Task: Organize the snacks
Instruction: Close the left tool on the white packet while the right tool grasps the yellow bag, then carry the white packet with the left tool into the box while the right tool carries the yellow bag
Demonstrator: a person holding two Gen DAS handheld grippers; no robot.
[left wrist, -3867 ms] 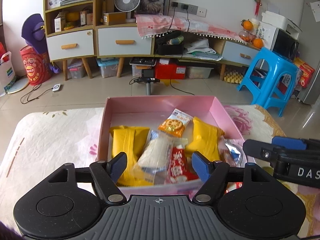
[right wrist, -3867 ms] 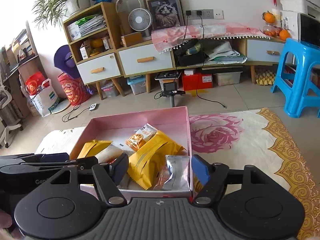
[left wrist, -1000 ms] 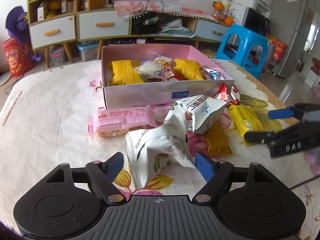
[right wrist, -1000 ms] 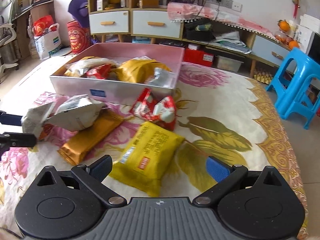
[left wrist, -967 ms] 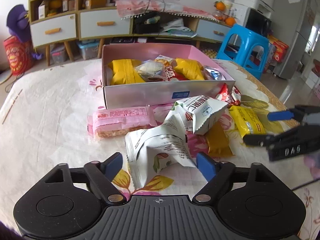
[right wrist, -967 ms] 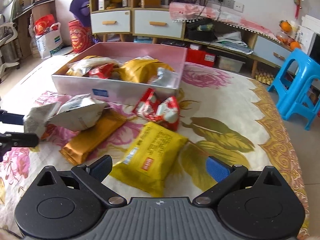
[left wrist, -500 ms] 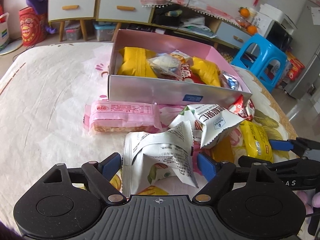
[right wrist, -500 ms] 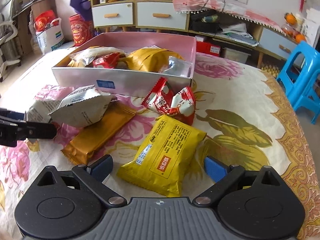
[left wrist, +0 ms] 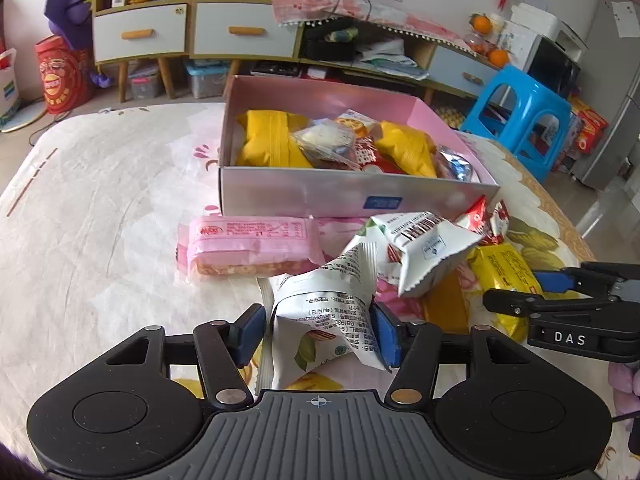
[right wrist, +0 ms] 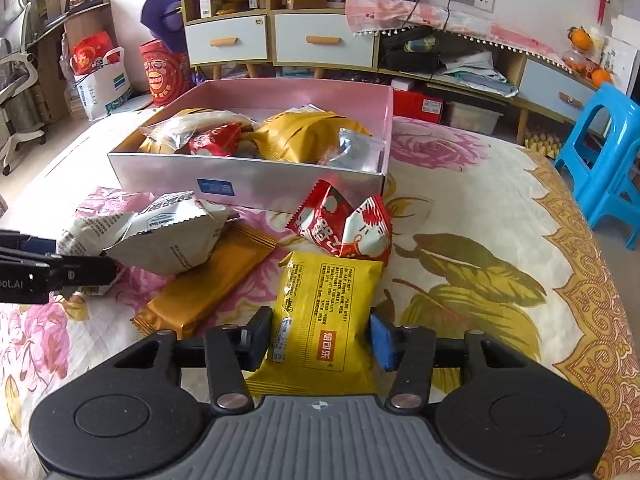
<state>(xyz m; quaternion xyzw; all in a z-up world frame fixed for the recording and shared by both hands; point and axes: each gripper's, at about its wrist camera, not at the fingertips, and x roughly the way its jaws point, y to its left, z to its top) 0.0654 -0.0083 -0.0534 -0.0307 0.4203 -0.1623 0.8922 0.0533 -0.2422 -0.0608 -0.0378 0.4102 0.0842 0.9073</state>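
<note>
A pink box (left wrist: 352, 196) (right wrist: 248, 184) holds several snack packets. Loose snacks lie in front of it on the flowered cloth. My left gripper (left wrist: 316, 334) has closed around a crumpled white snack bag (left wrist: 328, 312), its pads touching both sides; the same bag shows at the left of the right wrist view (right wrist: 84, 236). My right gripper (right wrist: 320, 338) has closed around a flat yellow packet (right wrist: 326, 312), which also shows in the left wrist view (left wrist: 504, 276). A second white bag (left wrist: 424, 248) (right wrist: 176, 236), a pink bar packet (left wrist: 248, 246), an orange bar (right wrist: 212, 284) and red-white packets (right wrist: 344, 228) lie nearby.
A blue stool (left wrist: 520, 116) (right wrist: 604, 152) stands beyond the table's right side. Cabinets with drawers (right wrist: 280, 40) and clutter line the far wall. The cloth's gold border (right wrist: 592, 300) marks the right edge.
Both grippers moved forward and down onto the loose snacks. The left jaws closed in on the white bag, the right jaws on the yellow packet. Earlier, both hovered over the box.
</note>
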